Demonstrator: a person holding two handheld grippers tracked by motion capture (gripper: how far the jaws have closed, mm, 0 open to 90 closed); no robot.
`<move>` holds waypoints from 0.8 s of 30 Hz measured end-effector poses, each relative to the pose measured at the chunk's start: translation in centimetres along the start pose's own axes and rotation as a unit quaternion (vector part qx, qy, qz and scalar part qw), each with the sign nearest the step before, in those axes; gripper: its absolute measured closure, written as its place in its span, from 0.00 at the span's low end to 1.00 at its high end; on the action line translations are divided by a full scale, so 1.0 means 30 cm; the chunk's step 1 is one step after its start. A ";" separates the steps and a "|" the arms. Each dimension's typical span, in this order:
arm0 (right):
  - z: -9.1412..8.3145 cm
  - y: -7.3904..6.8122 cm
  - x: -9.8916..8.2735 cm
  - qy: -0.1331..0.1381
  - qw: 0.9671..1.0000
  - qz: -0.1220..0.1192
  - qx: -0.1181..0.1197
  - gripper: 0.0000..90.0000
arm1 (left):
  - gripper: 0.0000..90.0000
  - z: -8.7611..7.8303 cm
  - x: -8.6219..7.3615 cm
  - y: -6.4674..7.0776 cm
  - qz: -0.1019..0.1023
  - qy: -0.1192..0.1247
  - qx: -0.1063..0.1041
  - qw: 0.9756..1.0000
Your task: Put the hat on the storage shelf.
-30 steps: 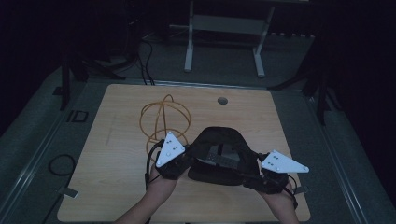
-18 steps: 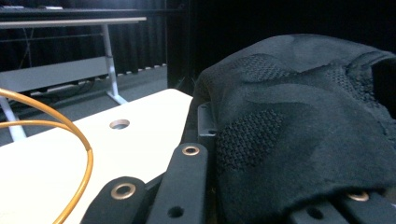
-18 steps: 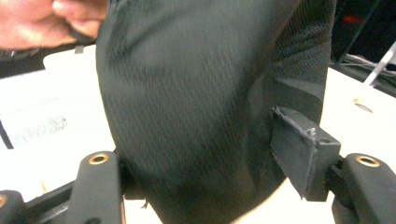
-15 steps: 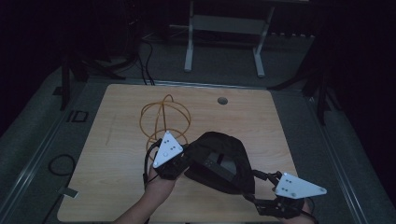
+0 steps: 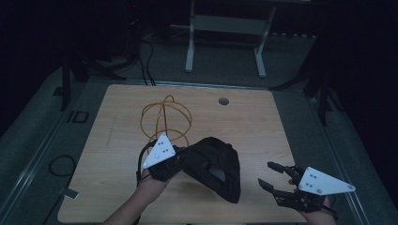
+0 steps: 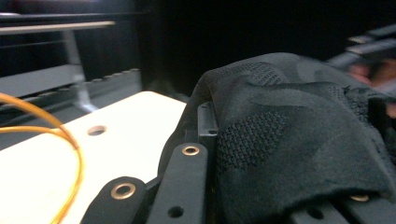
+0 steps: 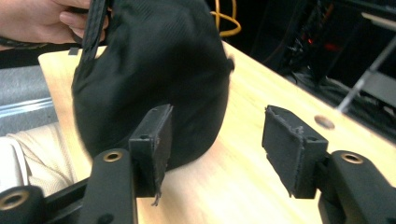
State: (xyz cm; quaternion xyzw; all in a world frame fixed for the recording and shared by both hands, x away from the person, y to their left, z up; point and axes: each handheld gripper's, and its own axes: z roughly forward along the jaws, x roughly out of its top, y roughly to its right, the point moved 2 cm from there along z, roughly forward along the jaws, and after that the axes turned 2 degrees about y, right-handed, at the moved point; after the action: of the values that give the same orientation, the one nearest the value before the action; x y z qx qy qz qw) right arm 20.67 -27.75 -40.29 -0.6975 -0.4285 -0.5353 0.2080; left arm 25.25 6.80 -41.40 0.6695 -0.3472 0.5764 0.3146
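High view: left gripper [image 5: 180,161] clamps black cap [image 5: 213,164]; right gripper [image 5: 272,176] apart, jaws parted.

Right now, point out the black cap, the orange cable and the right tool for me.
black cap [image 5: 213,166], high view, on its crown fabric.
orange cable [image 5: 165,115], high view, on the coil's middle strand.
right tool [image 5: 274,176], high view, midway between its open fingertips.

The right gripper [image 5: 271,176] has let go of the black cap [image 5: 213,166] and drawn back to the table's near right corner, jaws just closing somewhat on nothing, while the cap has tipped toward the table's near edge.
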 end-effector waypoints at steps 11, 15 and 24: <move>0.104 -0.053 0.122 0.019 0.994 -0.062 0.089 0.51 | 0.99 -0.035 -0.004 -0.037 0.002 0.015 -0.138 0.990; 0.145 -0.105 0.146 0.015 0.988 -0.092 0.124 0.51 | 0.99 -0.039 -0.004 -0.037 -0.001 0.019 -0.155 0.988; 0.206 -0.135 0.148 0.004 0.986 -0.115 0.124 0.57 | 0.99 -0.023 0.015 -0.022 0.008 0.022 -0.151 0.988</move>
State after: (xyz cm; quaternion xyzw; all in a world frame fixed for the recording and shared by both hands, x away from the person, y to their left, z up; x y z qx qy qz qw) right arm 21.11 -19.24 -38.96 -0.6103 -0.5681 -0.5011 0.2315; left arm 25.45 7.70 -40.87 0.5984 -0.4285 0.5345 0.4156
